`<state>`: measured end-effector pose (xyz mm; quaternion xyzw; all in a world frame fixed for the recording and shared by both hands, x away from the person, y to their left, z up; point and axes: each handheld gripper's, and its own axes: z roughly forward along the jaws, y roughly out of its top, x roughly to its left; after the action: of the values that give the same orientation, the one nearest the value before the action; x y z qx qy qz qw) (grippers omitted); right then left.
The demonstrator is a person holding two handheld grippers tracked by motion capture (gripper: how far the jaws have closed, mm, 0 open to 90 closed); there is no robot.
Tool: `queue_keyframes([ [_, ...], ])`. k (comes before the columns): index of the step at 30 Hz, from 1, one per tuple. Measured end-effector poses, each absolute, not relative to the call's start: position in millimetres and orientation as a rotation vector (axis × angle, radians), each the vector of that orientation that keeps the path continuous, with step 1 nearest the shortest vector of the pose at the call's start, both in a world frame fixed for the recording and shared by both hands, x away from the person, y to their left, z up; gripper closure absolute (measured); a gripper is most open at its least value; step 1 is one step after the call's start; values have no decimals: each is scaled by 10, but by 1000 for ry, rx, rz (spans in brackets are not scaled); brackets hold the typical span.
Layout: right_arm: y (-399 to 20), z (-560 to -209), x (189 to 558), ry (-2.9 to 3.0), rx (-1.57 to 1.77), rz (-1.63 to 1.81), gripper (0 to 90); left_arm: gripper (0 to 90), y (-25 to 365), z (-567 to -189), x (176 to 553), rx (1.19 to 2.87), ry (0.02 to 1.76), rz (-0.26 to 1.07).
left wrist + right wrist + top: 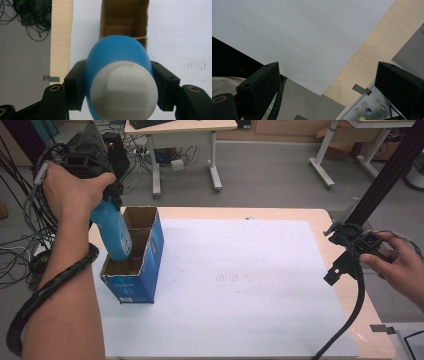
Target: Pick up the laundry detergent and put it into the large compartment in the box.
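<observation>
Left gripper (117, 85) is closed on a blue bottle (112, 232) with a white cap (123, 91); I see its jaws pressing both sides of the bottle. From the high view, the bottle leans with its lower end inside the open blue cardboard box (137, 270), at the left part of the white sheet (240, 285). Right gripper (329, 82) hangs over the table's (345, 297) right edge, jaws wide apart, holding nothing.
</observation>
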<state>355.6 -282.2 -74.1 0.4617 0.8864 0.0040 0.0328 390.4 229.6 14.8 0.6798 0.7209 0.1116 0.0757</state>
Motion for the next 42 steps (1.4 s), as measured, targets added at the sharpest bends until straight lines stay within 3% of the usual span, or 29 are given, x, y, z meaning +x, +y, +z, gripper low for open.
queue_keyframes([
  [42,-2738,-847,3597,2748,1415,3,63,381,2196,-822,4049,2167,2109,270],
])
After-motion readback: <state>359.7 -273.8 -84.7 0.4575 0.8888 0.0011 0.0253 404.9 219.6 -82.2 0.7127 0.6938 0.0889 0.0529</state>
